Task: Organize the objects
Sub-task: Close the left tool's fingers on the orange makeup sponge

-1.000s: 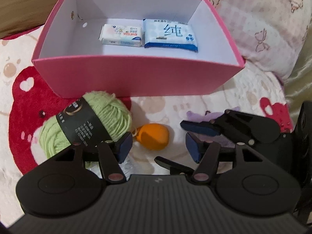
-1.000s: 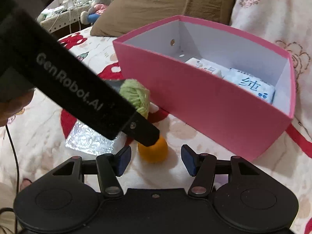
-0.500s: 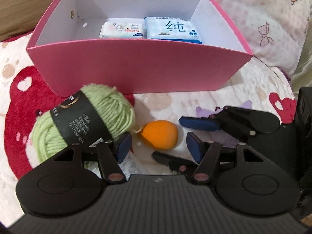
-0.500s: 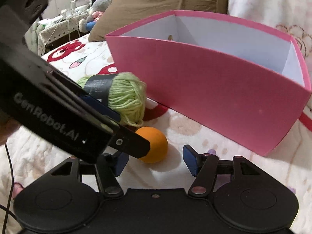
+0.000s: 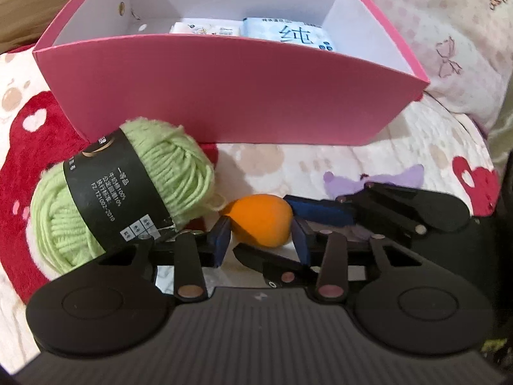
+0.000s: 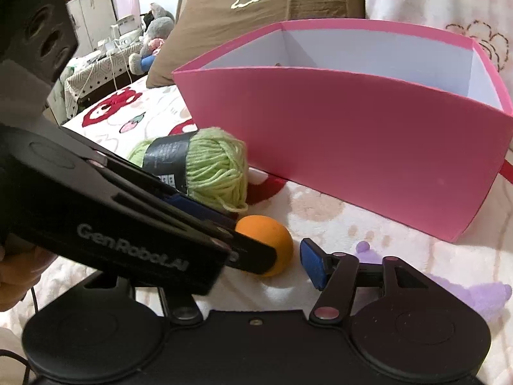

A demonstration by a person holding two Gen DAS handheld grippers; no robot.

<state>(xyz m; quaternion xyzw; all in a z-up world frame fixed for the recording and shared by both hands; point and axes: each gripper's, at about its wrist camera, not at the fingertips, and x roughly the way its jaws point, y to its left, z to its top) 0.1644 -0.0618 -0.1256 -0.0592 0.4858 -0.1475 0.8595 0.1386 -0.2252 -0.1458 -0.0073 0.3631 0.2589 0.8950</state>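
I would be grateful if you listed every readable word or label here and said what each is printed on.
"GenRobot.AI": side of the black left gripper.
"纯": blue-and-white tissue pack in the pink cardboard box.
"100%", "2010": black paper band on the green yarn ball; remaining band print too small.
White tissue pack: print blurred.

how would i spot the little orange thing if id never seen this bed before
Find the big pink box on the patterned bedspread. In front of its near wall lies a green yarn ball, and right beside that sits the orange sponge, between the left gripper fingers. It is the only smooth, egg-shaped, orange item there.
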